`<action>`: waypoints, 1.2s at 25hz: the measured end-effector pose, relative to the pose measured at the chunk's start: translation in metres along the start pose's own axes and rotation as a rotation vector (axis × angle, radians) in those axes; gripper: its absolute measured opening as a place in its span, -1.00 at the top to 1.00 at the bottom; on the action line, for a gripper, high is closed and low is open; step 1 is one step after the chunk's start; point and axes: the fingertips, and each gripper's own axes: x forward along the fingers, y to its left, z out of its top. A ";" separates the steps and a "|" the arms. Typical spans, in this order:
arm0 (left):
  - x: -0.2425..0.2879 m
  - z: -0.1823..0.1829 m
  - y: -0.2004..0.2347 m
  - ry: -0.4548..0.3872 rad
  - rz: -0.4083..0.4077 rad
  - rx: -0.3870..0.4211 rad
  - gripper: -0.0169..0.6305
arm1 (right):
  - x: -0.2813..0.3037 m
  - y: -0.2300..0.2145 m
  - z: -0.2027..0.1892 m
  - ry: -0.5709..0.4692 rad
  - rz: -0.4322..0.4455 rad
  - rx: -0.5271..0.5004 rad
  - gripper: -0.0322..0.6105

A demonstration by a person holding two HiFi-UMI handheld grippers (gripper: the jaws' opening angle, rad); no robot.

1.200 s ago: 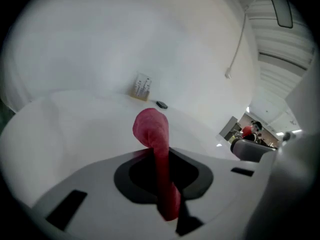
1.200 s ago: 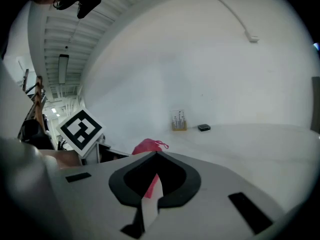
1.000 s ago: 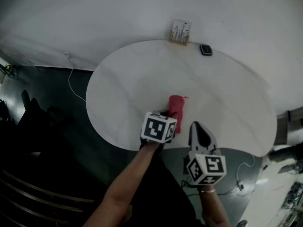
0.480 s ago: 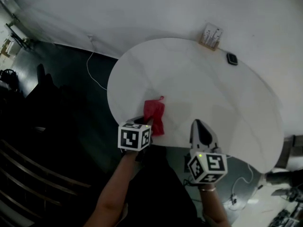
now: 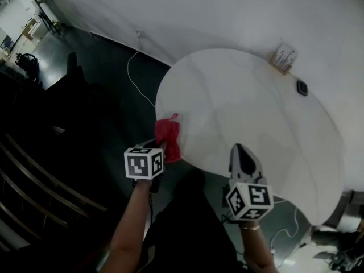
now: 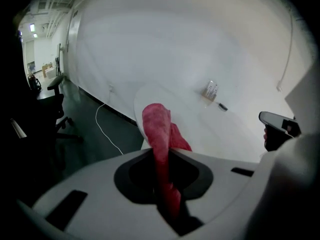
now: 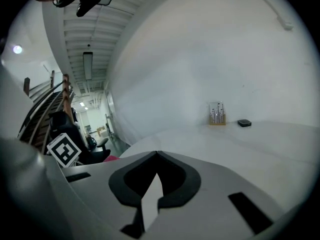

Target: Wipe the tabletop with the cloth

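Red cloth (image 5: 168,140) sits at the tabletop's (image 5: 244,112) left near edge, straddling the rim, partly over the white surface and partly over the dark floor. Can't tell if it actually presses on the top.

Left gripper (image 5: 161,150) is clamped on it: in the left gripper view the cloth (image 6: 159,134) runs as a narrow bunched strip out from between the closed-down jaws of that gripper (image 6: 167,184), with a loose fold flaring to the right at the end.

Right gripper (image 5: 238,151) hovers at the near edge, well apart from the cloth. Its jaws are together with nothing in them, and only a thin pale sliver shows in the right gripper view (image 7: 150,199).

A small rack (image 5: 284,57) stands at the far edge against the white wall, with a small black object (image 5: 302,87) just beside it on the top. A white cable (image 5: 136,67) trails on the floor off the left edge.
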 end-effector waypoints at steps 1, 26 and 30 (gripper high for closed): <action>-0.003 -0.001 0.007 0.003 0.018 0.003 0.80 | -0.001 0.003 -0.001 0.002 0.002 -0.001 0.89; 0.019 -0.041 -0.284 0.056 -0.412 0.264 0.80 | -0.132 -0.111 -0.023 -0.032 -0.225 0.094 0.89; 0.033 -0.074 -0.337 0.114 -0.467 0.312 0.80 | -0.158 -0.139 -0.036 -0.030 -0.266 0.123 0.89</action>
